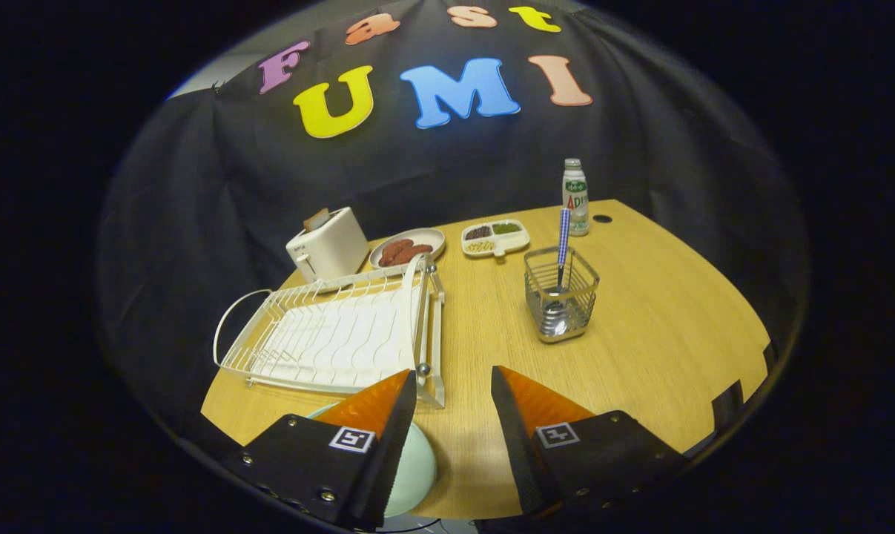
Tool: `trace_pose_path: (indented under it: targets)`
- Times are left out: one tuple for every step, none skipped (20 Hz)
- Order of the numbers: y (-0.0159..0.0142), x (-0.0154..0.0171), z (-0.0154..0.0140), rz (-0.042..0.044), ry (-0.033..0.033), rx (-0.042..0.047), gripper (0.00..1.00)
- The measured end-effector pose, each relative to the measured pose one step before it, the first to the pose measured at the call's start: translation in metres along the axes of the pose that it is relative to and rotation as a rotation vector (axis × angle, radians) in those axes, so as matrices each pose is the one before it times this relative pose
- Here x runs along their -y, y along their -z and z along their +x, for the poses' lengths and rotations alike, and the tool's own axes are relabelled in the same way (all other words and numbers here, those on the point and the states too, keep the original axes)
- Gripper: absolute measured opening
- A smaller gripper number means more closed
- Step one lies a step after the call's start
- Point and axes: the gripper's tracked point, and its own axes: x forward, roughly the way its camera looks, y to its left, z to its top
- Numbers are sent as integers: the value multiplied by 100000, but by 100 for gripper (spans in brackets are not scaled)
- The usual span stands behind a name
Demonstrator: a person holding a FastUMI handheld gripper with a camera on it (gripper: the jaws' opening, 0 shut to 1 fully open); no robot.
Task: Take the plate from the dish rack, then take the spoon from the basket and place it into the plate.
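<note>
The white wire dish rack sits on the wooden table ahead of my left finger, with nothing in its slots. A pale green plate lies flat on the table at the near edge, mostly hidden under my left finger. The spoon, with a blue patterned handle, stands bowl-down in the metal wire basket beyond my right finger. My gripper is open with nothing between its fingers, hovering above the table near the plate.
Behind the rack stand a white toaster with a slice in it, a plate of sausages and a divided snack tray. A small bottle stands behind the basket. Bare table spreads right of the basket.
</note>
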Motion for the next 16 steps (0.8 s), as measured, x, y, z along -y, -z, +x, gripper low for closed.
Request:
trace_pose_path:
  targets:
    - [-1356,500,-95,-899,1746,2836,65]
    - [-1330,394,73,-659,1441,2893,65]
    - [-1260,463,54,-321,1670,2492,65]
    - [-1002,369,119,-421,1556,1952,64]
    - [-1044,382,108,-459,1405,1791,64]
    - [-908,495,300,-746,1676,1499,65]
    - [-945,577,256,-871,1626,1606,65]
    - [-792,566,373,-763,1485,1152,65]
    - [-538,512,475,-667,1490,624,65]
    - [-423,708,459,-705,1813,231,65]
    - [-365,682,531,-495,1952,105,65]
    - [-128,668,654,-210,2006,-265,65]
    - [-77,557,679,183,1519,-628,65]
    - [-8,468,774,344,1428,-776,65]
    - [-62,468,776,269,1283,-832,65]
    - [-2,394,818,183,1035,-950,65]
